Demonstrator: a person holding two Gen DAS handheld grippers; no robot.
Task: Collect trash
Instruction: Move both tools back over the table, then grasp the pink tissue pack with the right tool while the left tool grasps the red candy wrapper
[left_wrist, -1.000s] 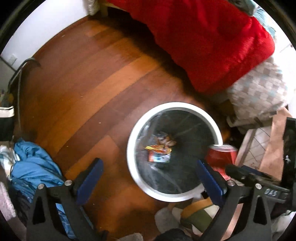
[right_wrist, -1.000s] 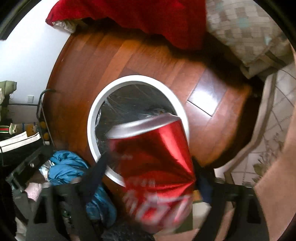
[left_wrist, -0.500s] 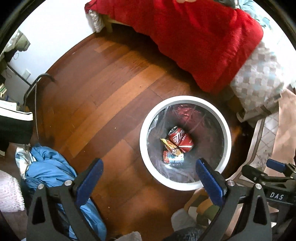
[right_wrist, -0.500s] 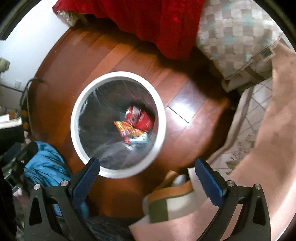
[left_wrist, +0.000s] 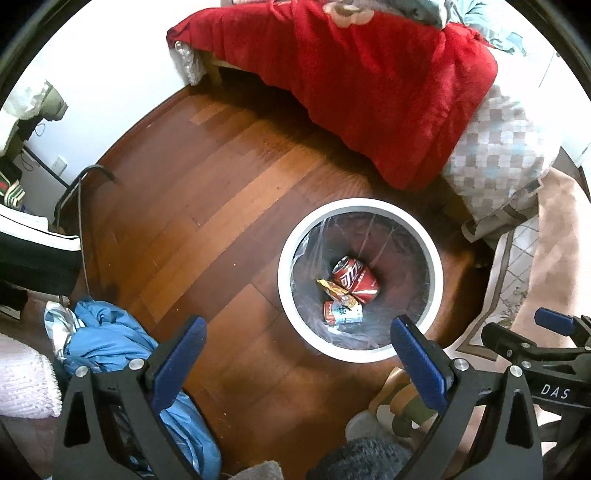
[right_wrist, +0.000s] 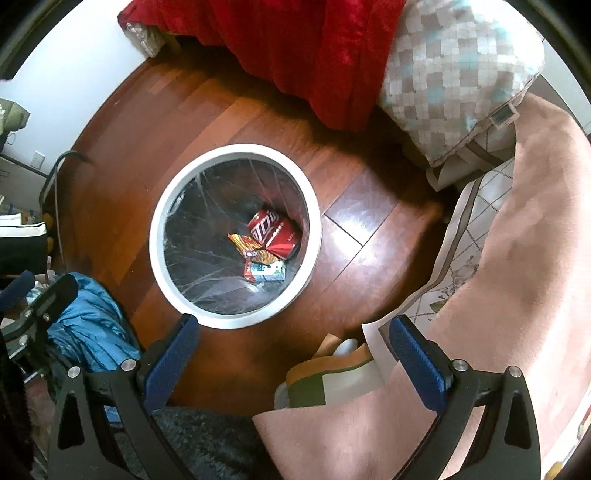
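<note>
Left tool (left_wrist: 297, 347) and right tool (right_wrist: 293, 345) both gape wide, empty, above the floor (left_wrist: 207, 206). Red can (left_wrist: 355, 275) lies in the bin (left_wrist: 284, 269), touching a wrapper (left_wrist: 338, 292) and a second can (left_wrist: 343, 313).

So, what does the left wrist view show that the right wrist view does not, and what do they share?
Only the left wrist view shows the right gripper from the side, and the bed leg under the red blanket.

Only the right wrist view shows the wide pink rug and the left gripper at its left edge.

Both show the white bin with the red can, a snack wrapper and a small carton inside, the blue cloth and the checkered quilt. Each view's own gripper is open and empty.
</note>
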